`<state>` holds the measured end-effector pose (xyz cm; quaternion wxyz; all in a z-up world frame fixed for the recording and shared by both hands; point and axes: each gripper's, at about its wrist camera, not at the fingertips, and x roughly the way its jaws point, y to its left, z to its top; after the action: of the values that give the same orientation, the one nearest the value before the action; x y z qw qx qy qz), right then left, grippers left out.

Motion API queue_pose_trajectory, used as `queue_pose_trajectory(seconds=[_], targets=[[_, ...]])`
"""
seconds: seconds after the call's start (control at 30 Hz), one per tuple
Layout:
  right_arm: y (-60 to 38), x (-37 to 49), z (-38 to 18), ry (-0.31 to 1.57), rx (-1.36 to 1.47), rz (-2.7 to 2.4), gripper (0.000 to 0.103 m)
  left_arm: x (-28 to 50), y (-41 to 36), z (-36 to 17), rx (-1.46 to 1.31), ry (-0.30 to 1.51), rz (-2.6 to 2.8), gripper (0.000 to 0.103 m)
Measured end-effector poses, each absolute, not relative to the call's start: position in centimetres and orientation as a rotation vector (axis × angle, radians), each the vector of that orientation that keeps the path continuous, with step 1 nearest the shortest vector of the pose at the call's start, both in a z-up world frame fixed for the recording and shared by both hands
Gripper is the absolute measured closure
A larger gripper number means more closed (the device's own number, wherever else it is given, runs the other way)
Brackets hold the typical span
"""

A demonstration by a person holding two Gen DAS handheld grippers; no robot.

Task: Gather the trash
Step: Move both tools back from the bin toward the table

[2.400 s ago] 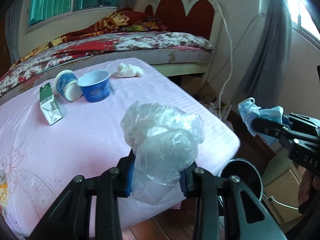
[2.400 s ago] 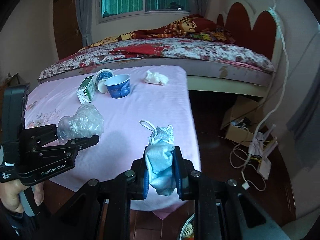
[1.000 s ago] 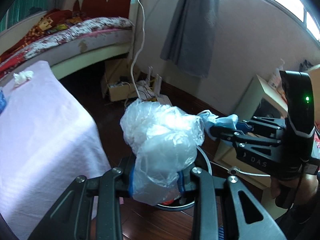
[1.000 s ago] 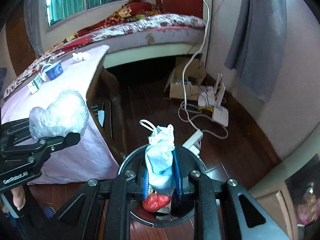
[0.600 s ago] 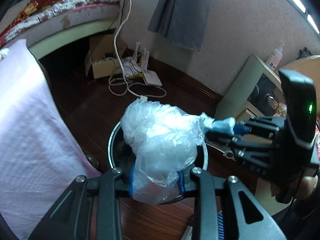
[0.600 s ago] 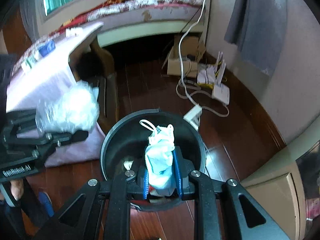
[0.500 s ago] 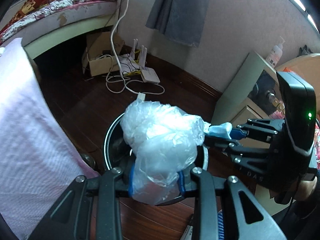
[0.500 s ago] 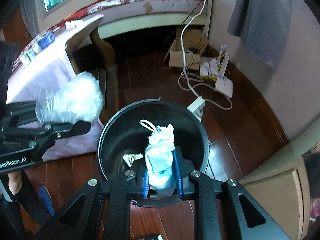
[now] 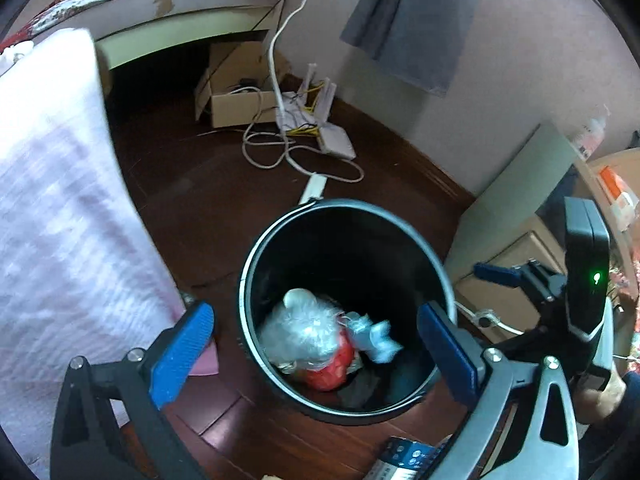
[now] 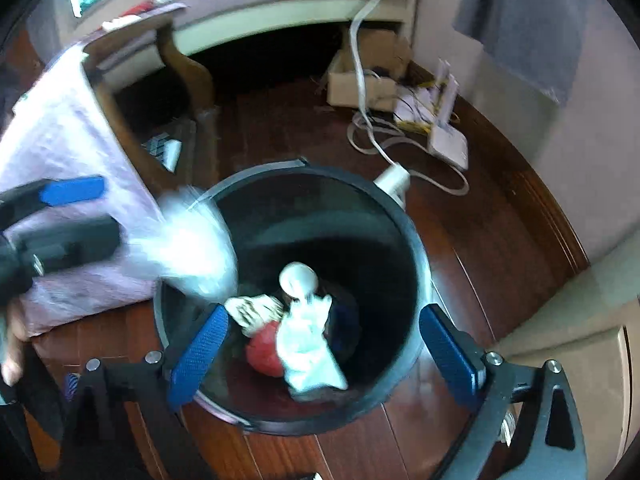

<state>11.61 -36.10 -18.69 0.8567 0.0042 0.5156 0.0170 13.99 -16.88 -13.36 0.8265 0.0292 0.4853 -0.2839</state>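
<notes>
Both claws are springing apart over the black trash bin [image 9: 256, 264], nothing pinched: left gripper [image 9: 312, 344] at lower centre, right gripper [image 10: 322, 344] likewise. Crumpled plastic bag [image 9: 298, 330] and blue face mask [image 9: 370, 336] are dropping inside. Both look feather-light, soft and slippery; bunched middles seem the best places to pinch.

In the right wrist view the clear plastic bag [image 10: 192, 252] is a motion-blurred smear at the bin's [image 10: 416, 240] left rim. The face mask [image 10: 308, 344] inside is blurred too. The bin's dark bottom hides whatever lies under the red lump [image 10: 262, 350].
</notes>
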Motion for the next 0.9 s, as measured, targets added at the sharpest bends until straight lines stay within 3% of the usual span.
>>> queue_pose_trajectory(seconds=[0.57, 0.9], targets=[[-34.4, 11.5, -16.3, 1.023, -0.040, 0.009, 0.000, 13.1, -15.4, -13.2, 0.102, 0.988, -0.497, 0.001], [-33.1, 11.1, -13.7, 0.972, -0.058, 0.032, 0.000, 12.1, -13.6, -10.2, 0.091, 0.934, -0.469, 0.001]])
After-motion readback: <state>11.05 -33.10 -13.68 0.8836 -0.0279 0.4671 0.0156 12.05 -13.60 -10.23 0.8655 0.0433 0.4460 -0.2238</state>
